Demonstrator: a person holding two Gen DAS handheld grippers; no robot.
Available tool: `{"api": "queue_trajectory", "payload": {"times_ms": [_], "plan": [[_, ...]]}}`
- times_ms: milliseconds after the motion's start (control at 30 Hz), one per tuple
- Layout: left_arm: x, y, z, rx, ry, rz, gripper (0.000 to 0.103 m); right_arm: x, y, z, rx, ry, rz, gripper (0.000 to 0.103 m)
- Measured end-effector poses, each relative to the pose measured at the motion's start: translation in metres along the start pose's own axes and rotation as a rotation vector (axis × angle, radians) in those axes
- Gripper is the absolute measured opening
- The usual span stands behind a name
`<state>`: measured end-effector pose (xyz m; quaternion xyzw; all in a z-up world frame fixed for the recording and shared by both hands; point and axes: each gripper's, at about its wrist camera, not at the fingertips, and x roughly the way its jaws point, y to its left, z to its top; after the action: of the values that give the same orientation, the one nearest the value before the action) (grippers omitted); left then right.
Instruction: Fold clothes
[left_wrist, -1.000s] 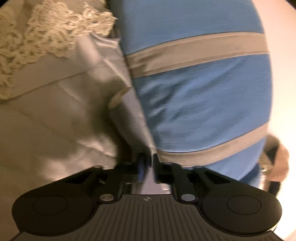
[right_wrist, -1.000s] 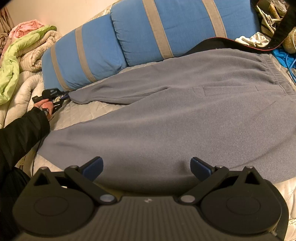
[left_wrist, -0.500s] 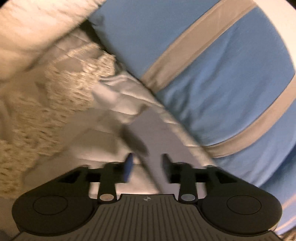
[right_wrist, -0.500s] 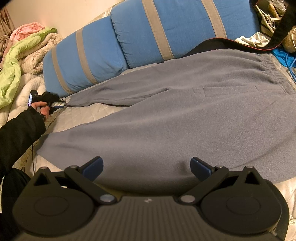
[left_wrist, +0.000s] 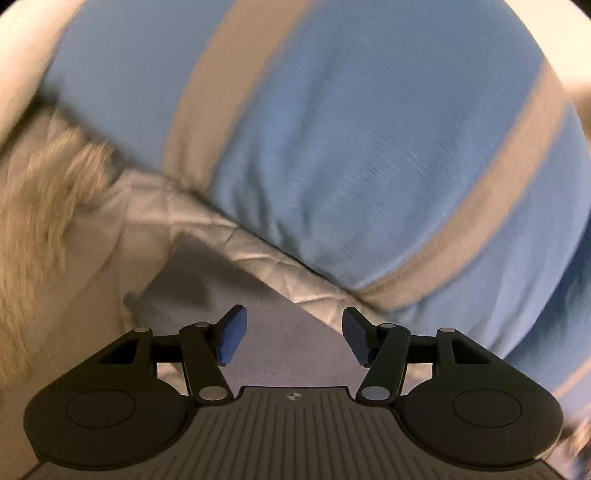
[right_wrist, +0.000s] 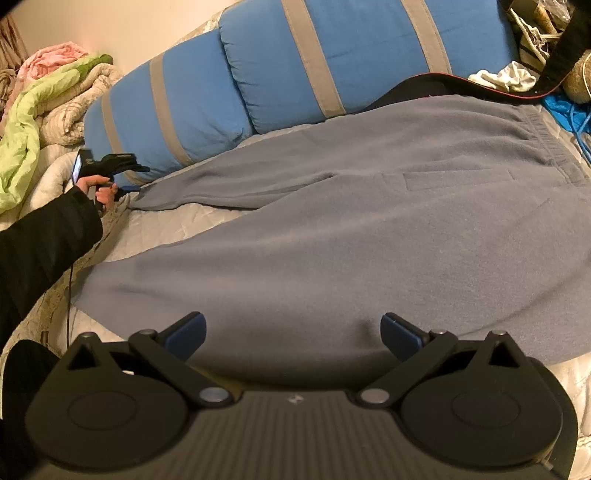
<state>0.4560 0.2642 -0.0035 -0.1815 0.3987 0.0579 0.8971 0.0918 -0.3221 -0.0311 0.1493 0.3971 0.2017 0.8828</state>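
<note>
Grey sweatpants (right_wrist: 351, 229) lie spread flat on the bed, waistband at the right, both legs running left. My right gripper (right_wrist: 293, 332) is open and empty, low over the near leg's edge. My left gripper (left_wrist: 291, 332) is open over the cuff end of the far leg (left_wrist: 266, 325), nothing between its jaws. It also shows in the right wrist view (right_wrist: 127, 184), at the far leg's cuff beside the blue pillow.
Blue pillows with grey stripes (right_wrist: 295, 74) line the back of the bed; one fills the left wrist view (left_wrist: 369, 147). Piled blankets (right_wrist: 40, 110) lie at the left. Clutter and a cable (right_wrist: 546, 74) sit at the right. Lace bedding (left_wrist: 40, 206) lies left of the cuff.
My left gripper was shut on the far leg's cuff, pulled it out leftward, then opened and let it go. The right gripper has stayed open and still.
</note>
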Motion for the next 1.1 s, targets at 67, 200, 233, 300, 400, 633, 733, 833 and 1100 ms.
{"api": "queue_trajectory", "payload": {"times_ms": [67, 200, 233, 300, 400, 633, 733, 833, 1100], "plan": [[0.007, -0.010, 0.007, 0.081, 0.043, 0.050, 0.055, 0.000, 0.000, -0.001, -0.006, 0.002, -0.001, 0.102], [0.024, -0.017, 0.017, 0.128, 0.107, 0.122, 0.055, -0.002, -0.005, -0.001, 0.007, -0.007, 0.020, 0.102], [0.031, -0.018, 0.019, 0.123, 0.124, 0.128, 0.055, -0.002, -0.005, 0.000, 0.009, -0.007, 0.022, 0.102], [0.040, -0.015, 0.020, 0.107, 0.136, 0.132, 0.055, -0.002, -0.005, 0.000, 0.010, -0.008, 0.024, 0.102], [0.056, -0.008, 0.020, 0.061, 0.163, 0.147, 0.053, -0.001, -0.005, 0.000, 0.009, -0.004, 0.024, 0.102], [0.057, -0.007, 0.010, 0.066, 0.140, 0.200, 0.004, 0.001, -0.004, 0.001, 0.017, -0.003, 0.020, 0.102], [0.043, 0.000, 0.005, 0.027, 0.118, 0.177, 0.003, -0.001, -0.006, 0.001, 0.037, -0.012, 0.035, 0.102], [0.024, -0.001, -0.005, 0.028, 0.073, 0.165, 0.003, -0.010, -0.015, 0.006, 0.123, -0.062, 0.065, 0.103], [-0.026, -0.008, -0.024, 0.038, -0.032, 0.108, 0.003, -0.020, -0.018, 0.078, -0.089, -0.222, -0.166, 0.102]]}}
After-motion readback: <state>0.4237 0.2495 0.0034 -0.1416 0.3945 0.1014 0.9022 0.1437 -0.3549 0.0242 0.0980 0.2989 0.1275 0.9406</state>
